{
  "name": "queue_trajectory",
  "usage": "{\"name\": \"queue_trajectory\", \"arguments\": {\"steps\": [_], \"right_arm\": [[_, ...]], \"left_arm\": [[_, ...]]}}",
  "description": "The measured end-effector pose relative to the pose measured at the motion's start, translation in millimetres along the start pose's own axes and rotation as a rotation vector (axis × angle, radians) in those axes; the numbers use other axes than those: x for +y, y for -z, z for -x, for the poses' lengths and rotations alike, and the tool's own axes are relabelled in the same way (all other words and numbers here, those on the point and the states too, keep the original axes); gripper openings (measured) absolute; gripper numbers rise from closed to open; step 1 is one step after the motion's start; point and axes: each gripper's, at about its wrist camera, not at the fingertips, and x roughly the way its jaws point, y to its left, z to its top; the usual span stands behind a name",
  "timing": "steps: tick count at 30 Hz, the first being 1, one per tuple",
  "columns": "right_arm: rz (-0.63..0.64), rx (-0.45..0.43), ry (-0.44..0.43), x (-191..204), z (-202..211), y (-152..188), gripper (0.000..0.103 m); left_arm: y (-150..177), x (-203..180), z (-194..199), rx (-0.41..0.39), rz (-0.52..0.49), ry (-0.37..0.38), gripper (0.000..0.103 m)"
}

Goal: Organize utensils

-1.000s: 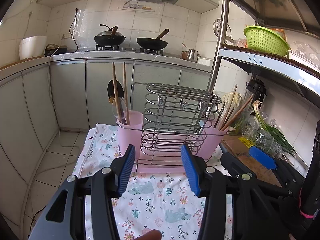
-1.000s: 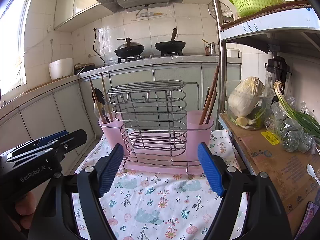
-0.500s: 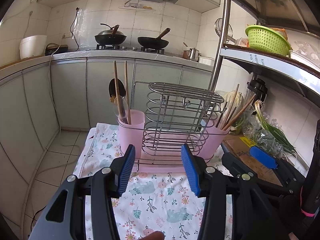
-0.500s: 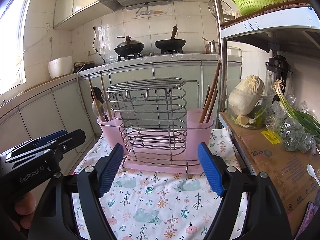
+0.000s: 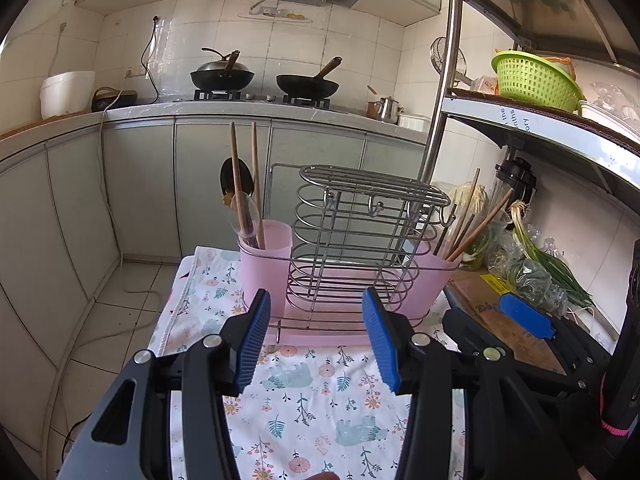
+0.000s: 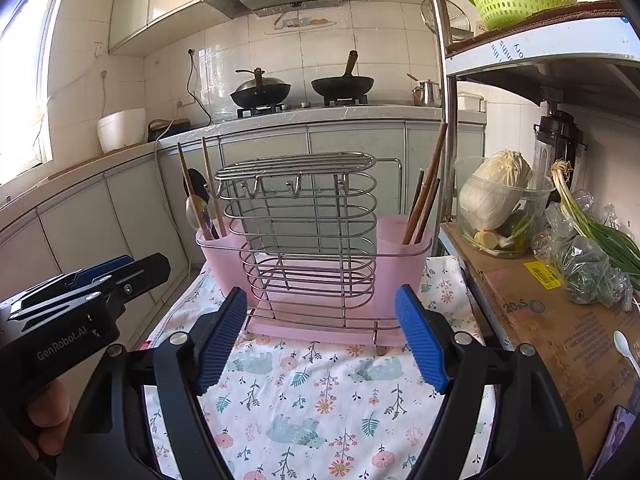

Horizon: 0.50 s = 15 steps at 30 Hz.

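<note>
Your left gripper [image 5: 316, 336] and right gripper [image 6: 320, 336] both hover low in the frame with jaws spread wide and empty, over the floral-print cloth [image 6: 320, 400] covering the desk. Straight ahead, centre frame, stands the pink plastic utensil holder with a wire rack [image 6: 312, 236]. Its left cup [image 5: 266, 256] holds wooden chopsticks [image 5: 244, 184] and a metal spoon [image 6: 197, 212]; its right cup [image 6: 404, 252] holds more brown chopsticks [image 6: 426, 196]. At right, a cardboard box [image 6: 540, 320] carries a clear tub of cabbage [image 6: 496, 200], bagged green onions [image 6: 592, 248] and a small white spoon [image 6: 626, 350].
</note>
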Motion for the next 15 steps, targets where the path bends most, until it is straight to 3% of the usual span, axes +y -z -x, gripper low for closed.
{"name": "queue_trajectory", "arguments": {"steps": [15], "right_arm": [[0.000,0.004,0.001,0.5,-0.3,1.4,0.077]], "left_arm": [[0.4,0.0,-0.2,0.001,-0.007,-0.005,0.047]]}}
